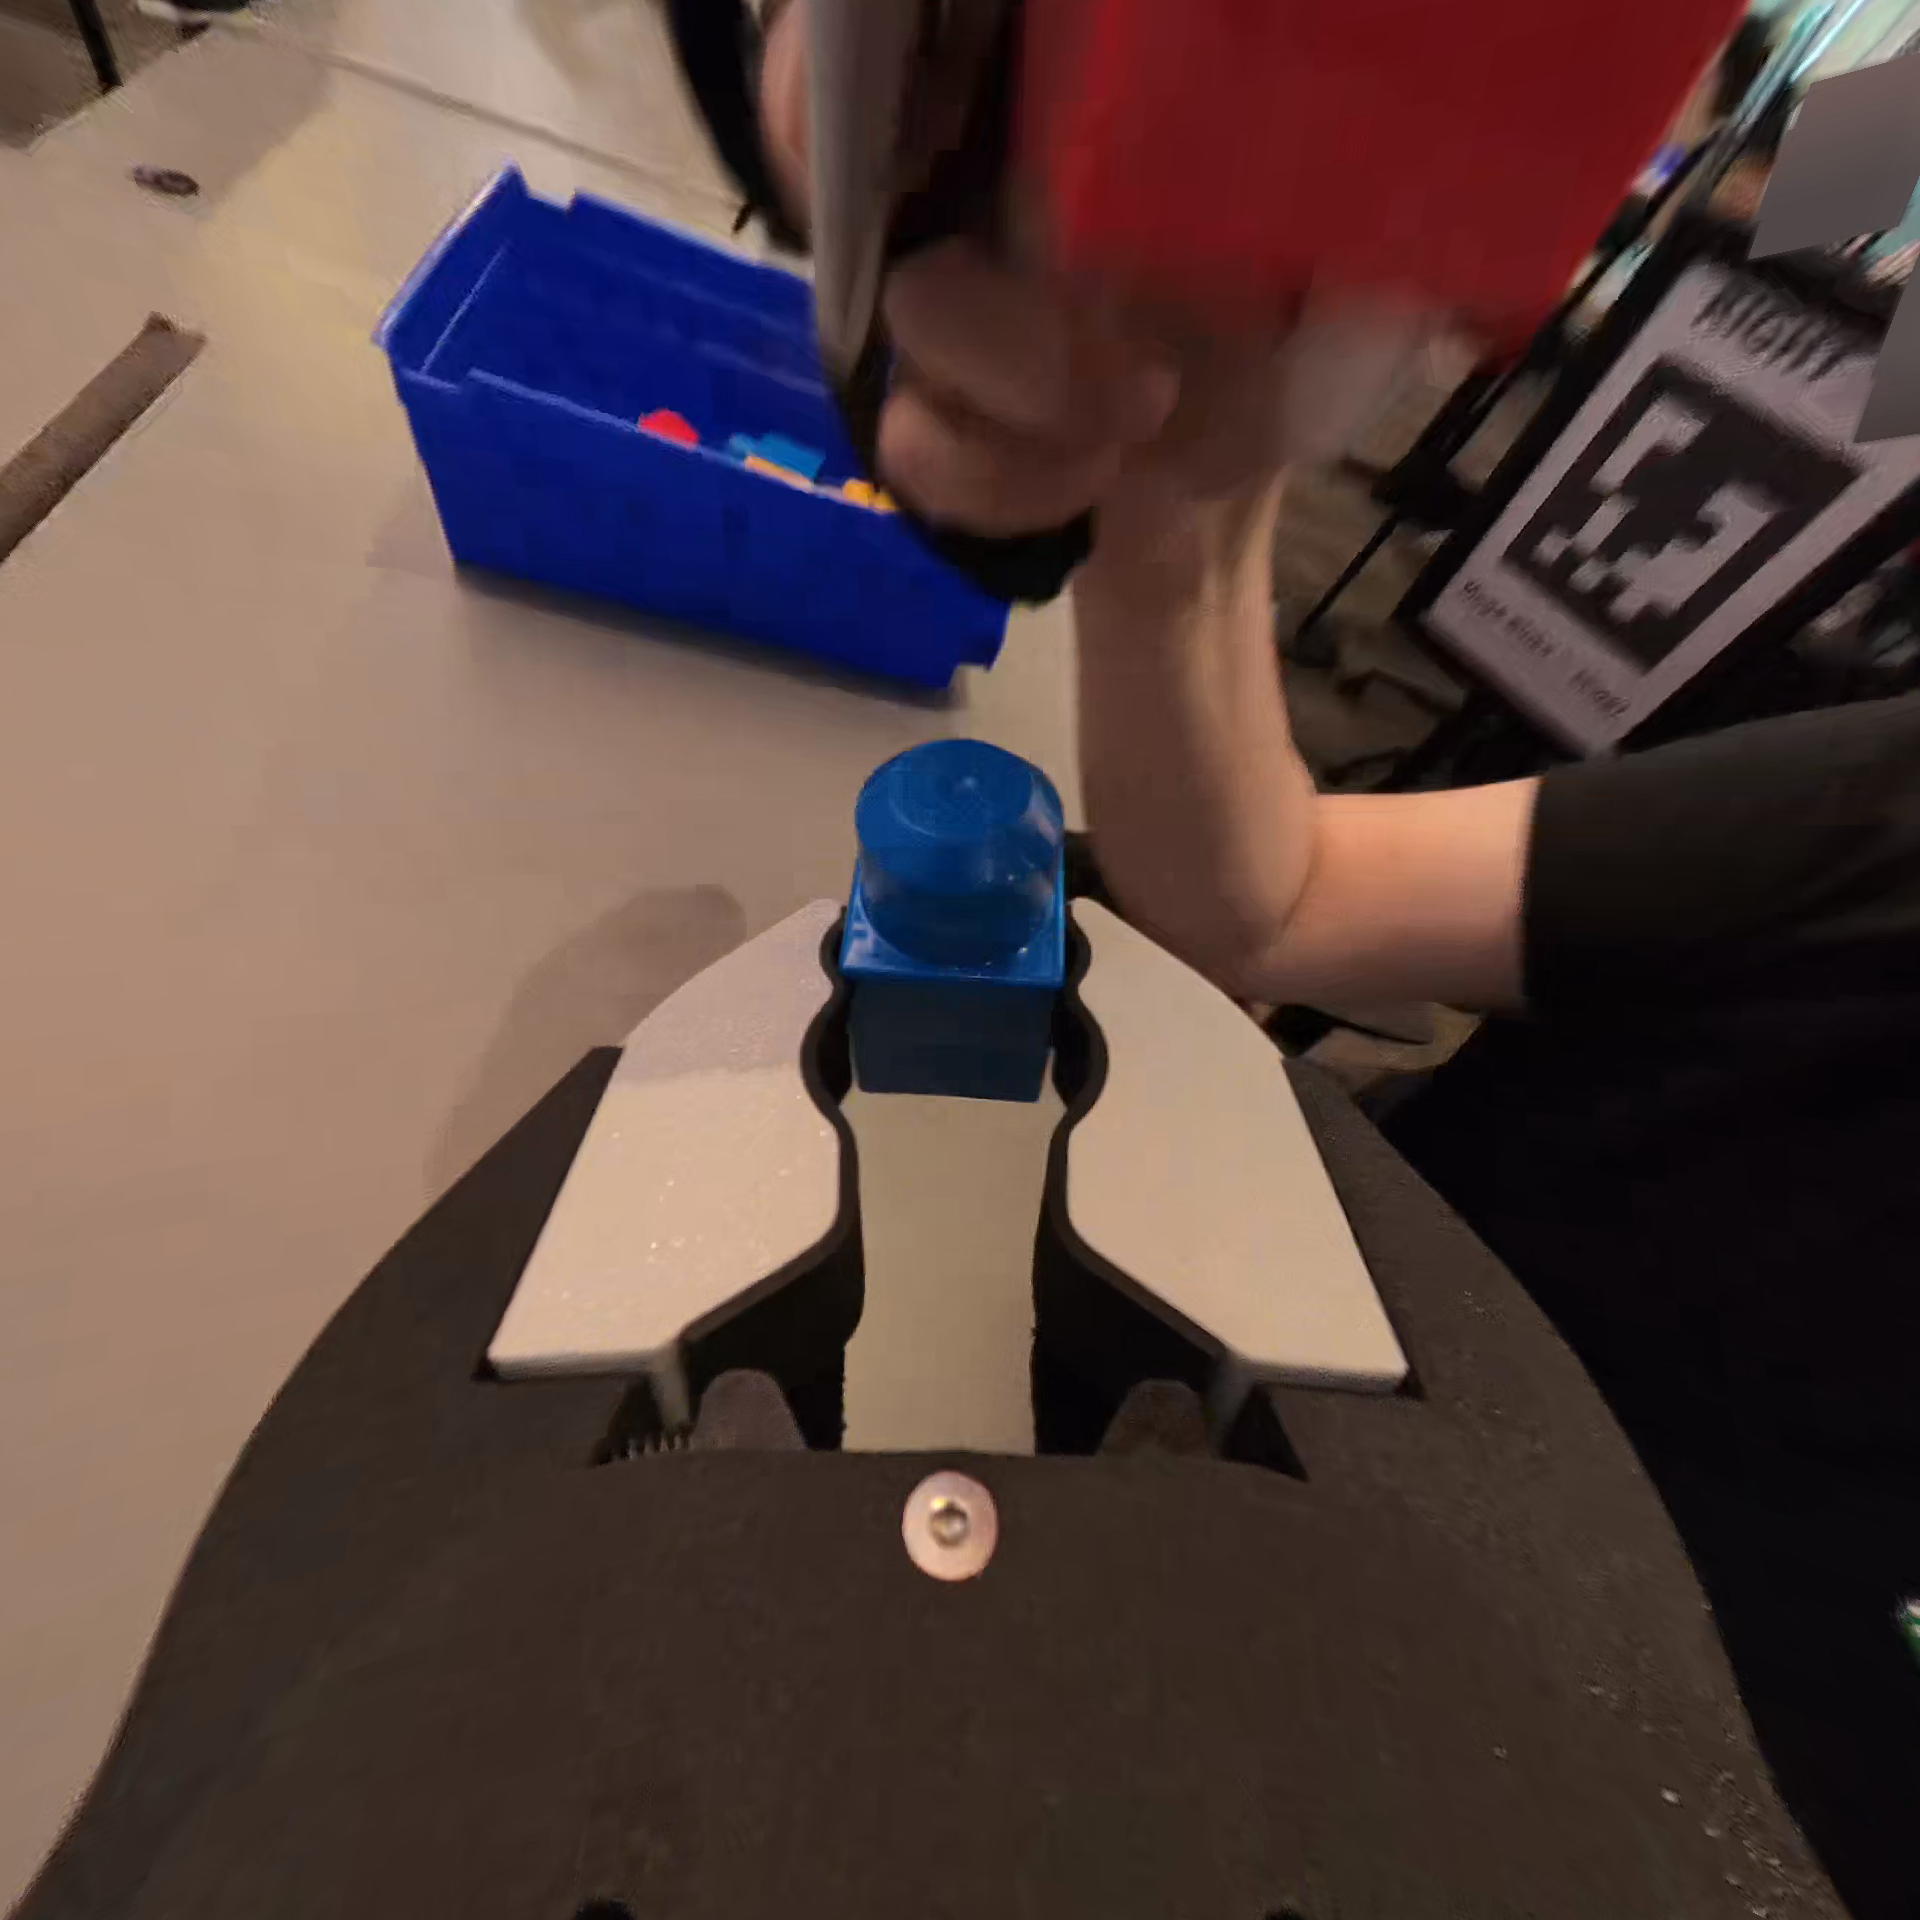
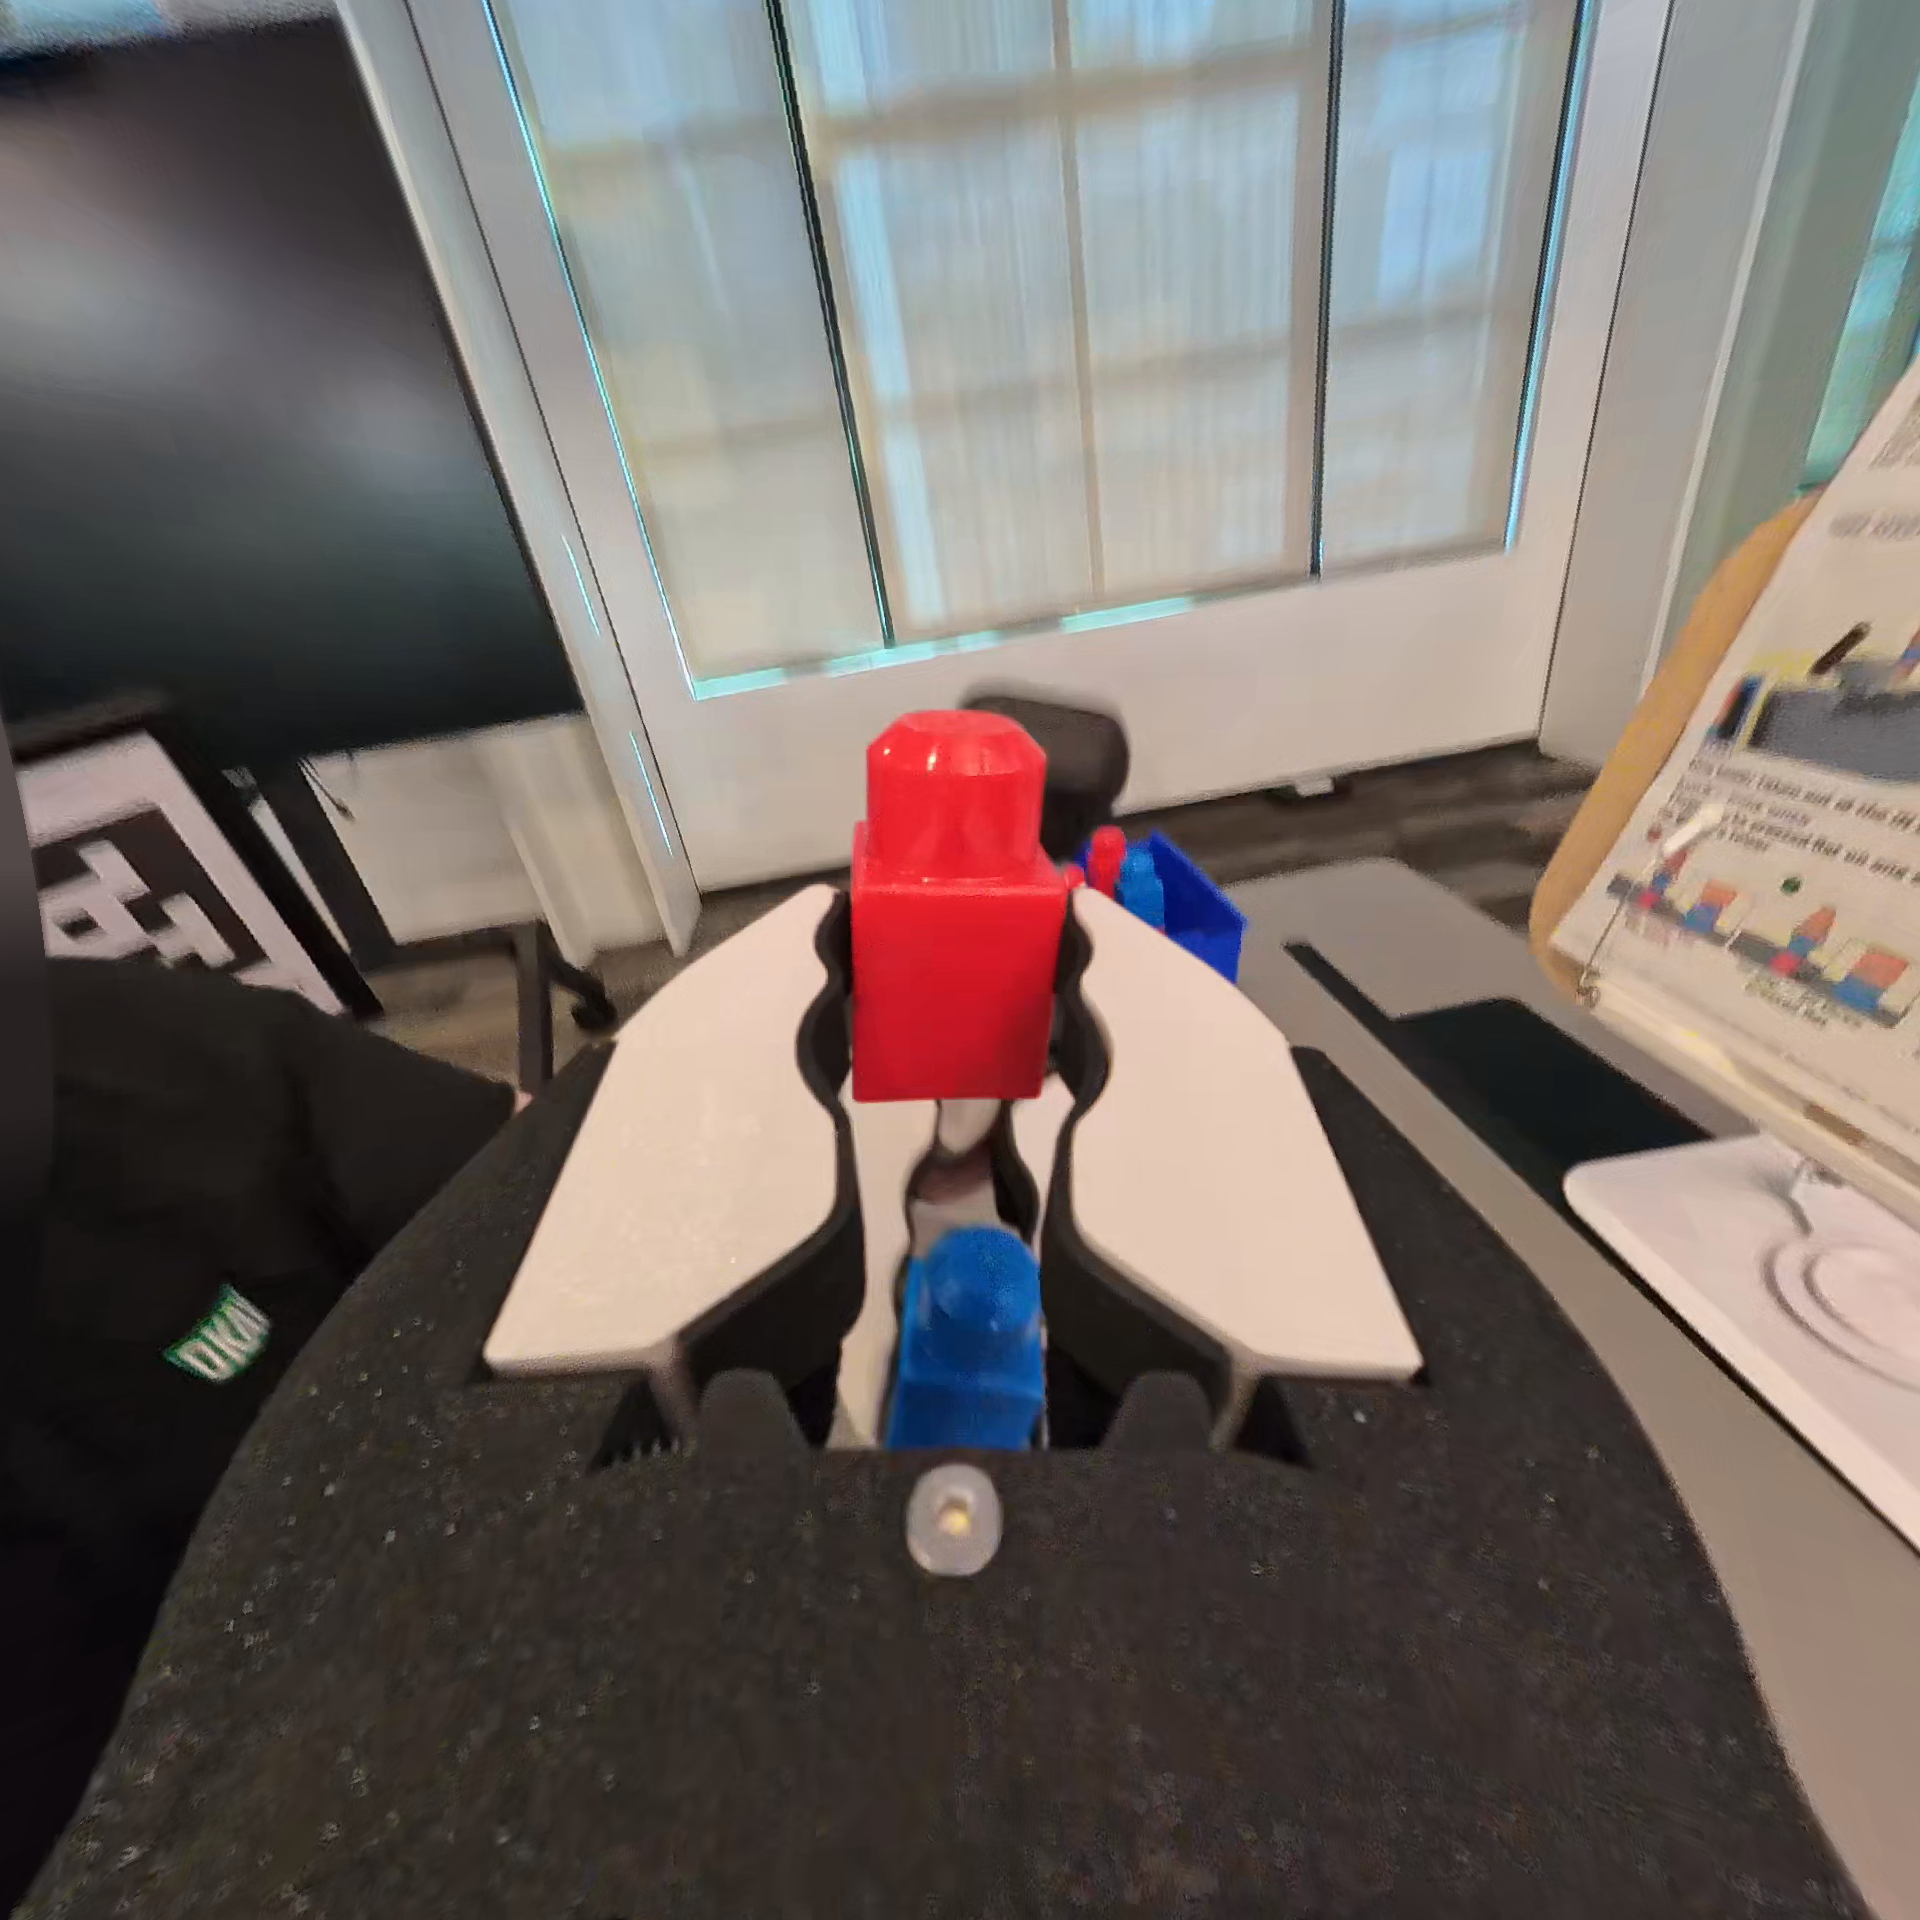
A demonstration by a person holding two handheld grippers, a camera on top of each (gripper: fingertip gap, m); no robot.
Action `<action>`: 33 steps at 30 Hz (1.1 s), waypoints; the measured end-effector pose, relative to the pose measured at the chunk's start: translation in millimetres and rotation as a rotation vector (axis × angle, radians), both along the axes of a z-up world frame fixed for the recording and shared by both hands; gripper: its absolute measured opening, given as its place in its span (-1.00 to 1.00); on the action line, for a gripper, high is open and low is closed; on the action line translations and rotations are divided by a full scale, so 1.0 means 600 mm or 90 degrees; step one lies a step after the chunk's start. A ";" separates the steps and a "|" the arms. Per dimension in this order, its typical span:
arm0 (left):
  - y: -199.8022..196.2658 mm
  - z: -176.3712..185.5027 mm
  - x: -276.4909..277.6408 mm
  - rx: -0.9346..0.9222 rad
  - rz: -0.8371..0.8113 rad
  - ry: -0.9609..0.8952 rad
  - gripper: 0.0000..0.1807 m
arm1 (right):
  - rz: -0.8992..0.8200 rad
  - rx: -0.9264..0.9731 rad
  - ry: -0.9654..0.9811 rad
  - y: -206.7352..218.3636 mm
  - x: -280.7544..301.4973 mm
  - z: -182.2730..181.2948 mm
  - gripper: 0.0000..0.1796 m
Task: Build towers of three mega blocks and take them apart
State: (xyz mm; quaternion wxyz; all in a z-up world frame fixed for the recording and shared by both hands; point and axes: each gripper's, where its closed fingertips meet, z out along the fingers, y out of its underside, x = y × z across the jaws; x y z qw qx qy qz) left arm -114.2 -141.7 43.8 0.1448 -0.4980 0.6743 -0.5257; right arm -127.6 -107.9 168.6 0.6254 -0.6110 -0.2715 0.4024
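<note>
Where loose blocks [image 1: 774, 457] lie: blue bin [image 1: 582, 520].

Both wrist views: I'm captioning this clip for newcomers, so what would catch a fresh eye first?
The bright red single-stud plastic block clamped in the right gripper, raised against the white-framed windows. Next, the dark blue single-stud plastic block pinched upright in the left gripper over the grey table. Behind it sits a blue plastic bin holding loose coloured blocks.
</note>
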 end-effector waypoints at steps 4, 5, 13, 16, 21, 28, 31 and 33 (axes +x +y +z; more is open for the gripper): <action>-0.024 0.011 0.020 -0.028 -0.020 -0.041 -0.61 | -0.161 -0.019 -0.076 -0.020 0.120 -0.011 -0.59; -0.022 0.014 0.020 -0.020 -0.014 -0.048 -0.61 | -0.242 -0.022 -0.104 -0.028 0.170 -0.016 -0.59; -0.016 0.043 -0.003 -0.012 -0.014 -0.082 -0.61 | -0.818 -0.523 -0.098 -0.253 0.616 -0.299 -0.59; -0.016 0.036 -0.002 -0.008 -0.015 -0.070 -0.61 | -0.790 -0.602 0.013 -0.274 0.649 -0.389 -0.59; -0.016 0.023 0.005 -0.012 -0.014 -0.051 -0.61 | -0.801 -0.684 -0.035 -0.263 0.664 -0.448 -0.58; -0.004 0.026 0.010 -0.021 0.007 -0.060 -0.61 | -0.851 -0.497 -0.049 -0.235 0.662 -0.328 -0.37; 0.011 0.045 0.013 -0.040 0.035 -0.097 -0.61 | -0.767 -0.319 -0.064 -0.194 0.589 -0.212 -0.38; 0.024 0.063 0.014 -0.064 0.061 -0.134 -0.61 | -0.661 -0.211 -0.076 -0.159 0.507 -0.142 -0.38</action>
